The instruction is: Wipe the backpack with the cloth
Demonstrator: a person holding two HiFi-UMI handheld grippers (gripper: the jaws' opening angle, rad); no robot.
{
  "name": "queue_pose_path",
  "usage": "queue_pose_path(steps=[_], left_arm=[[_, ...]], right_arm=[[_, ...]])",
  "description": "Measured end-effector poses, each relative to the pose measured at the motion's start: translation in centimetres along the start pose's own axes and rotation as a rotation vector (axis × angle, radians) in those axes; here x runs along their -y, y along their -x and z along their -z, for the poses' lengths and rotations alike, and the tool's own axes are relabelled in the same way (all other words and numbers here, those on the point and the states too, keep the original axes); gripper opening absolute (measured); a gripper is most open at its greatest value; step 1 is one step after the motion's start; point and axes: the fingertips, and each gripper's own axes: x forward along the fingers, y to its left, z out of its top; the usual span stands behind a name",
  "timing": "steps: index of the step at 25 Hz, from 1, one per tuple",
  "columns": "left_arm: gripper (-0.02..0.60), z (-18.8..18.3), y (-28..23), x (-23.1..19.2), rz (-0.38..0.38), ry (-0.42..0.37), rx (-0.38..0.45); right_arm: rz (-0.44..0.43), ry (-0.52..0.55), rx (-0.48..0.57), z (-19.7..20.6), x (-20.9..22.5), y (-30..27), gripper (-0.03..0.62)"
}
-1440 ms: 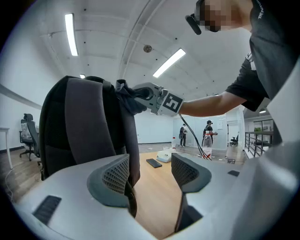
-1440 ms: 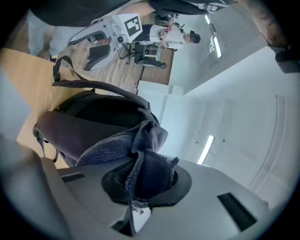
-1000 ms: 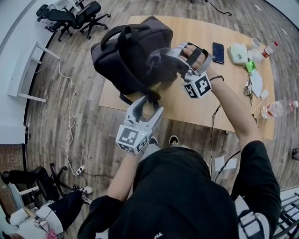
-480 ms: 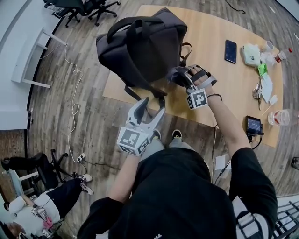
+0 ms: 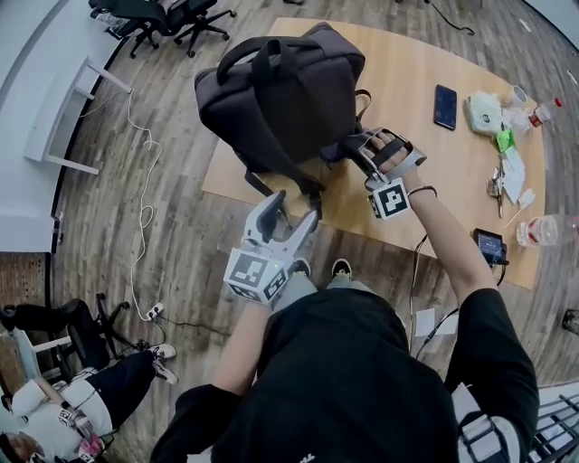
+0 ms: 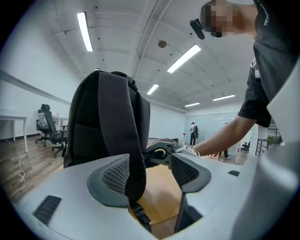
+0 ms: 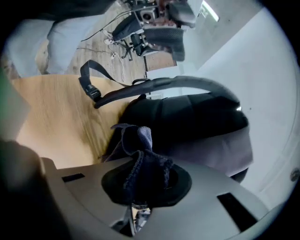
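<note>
Gripping: right tongs (image 5: 351, 150) pressed together on the cloth (image 5: 335, 149); the dark bunch spills past the tips and covers most of both pads in the right gripper view.
Cloth contact: the folded end sits at the lower side of the backpack (image 5: 280, 86), close to the bench (image 5: 425, 172); touching or just short, cannot tell.
Left tongs (image 5: 294, 210): spread, off the near bench edge, pointing up at the backpack.
Between left tongs: one shoulder strap (image 6: 119, 122) hangs through the gap, lying against the left pad and clear of the right pad; not pinched.
Backpack: upright on the near-left corner of the bench, top handle up, strap side facing the person, strap ends dangling over the edge.
Cut off: the strap buckle (image 6: 140, 216) drops out of sight below the left tongs; the backpack base is hidden behind the tongs body in the left gripper view.
Rest of bench: phone (image 5: 444, 107) well apart from the backpack, bottle (image 5: 541, 231) at the right edge; the other clutter there is too small to name.
Floor: office chairs (image 5: 172, 18) and a loose cable (image 5: 140, 181) off to the left.
Background: seated person (image 5: 81, 398) at lower left, partly out of frame.
</note>
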Motion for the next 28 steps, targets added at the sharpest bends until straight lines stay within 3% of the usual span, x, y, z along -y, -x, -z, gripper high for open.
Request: queue_pose_path(steps=[8,13,17,21,24,28], left_arm=[[0.293,-1.5,-0.2,0.3,0.016,-0.004,0.060],[0.293,-2.2,0.6,0.1,0.008,-0.006,0.088],[0.293,-2.4,1.4,-0.1,0.000,-0.004,0.094],[0.293,-2.1,2.0,-0.4,-0.007,-0.002,0.084],[0.293,-1.6,2.1,-0.6,-0.013,0.002,0.079],[0.293,-1.5,1.9,-1.1,-0.017,0.008,0.082]], right_arm=[[0.390,0.155,0.095,-0.6,20.7,5.5,0.034],[0.410,0.137,0.049,0.9,27.6,4.6,0.034],[0.356,0.068,0.047,0.7,27.4,3.8,0.034],[0.375,0.031,0.062,0.0,25.0,3.8,0.034],[0.354,0.008,0.066,-0.3,21.5,3.3,0.034],[0.250,-0.054,0.053,0.0,14.2,1.1,0.034]])
